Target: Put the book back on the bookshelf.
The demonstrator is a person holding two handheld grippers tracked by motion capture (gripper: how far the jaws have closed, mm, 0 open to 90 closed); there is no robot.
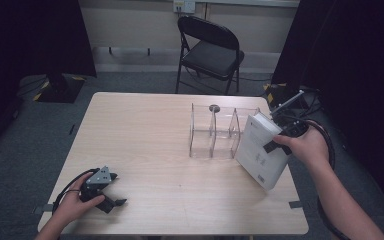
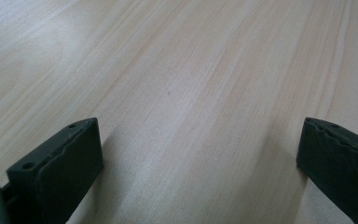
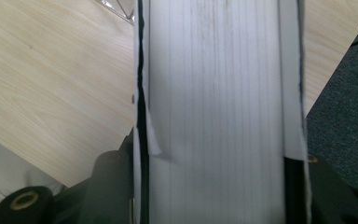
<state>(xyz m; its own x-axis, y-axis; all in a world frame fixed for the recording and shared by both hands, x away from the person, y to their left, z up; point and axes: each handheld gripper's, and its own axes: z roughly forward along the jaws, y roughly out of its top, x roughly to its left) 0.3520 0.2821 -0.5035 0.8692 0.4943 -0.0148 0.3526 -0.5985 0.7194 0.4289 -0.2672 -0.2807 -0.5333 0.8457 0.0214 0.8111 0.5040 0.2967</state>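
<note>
My right gripper clamped the white book across its thickness, tilted over the table's right edge, the clear rack just left of it, nearest slot alongside. My left gripper rested open, well apart.

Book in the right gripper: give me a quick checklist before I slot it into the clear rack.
1. Grip: right gripper clamps the book across its thickness; page edge sits between the pads in the right gripper view. Ok.
2. Book tilt: leaning, not upright. Not ok yet.
3. Rack slots: look free, apart from a small dark thing at the back. Ok.
4. Book clear of the rack's right end wall: cannot tell.
5. Left gripper: open, low over the table, far from the rack. Ok.
</note>
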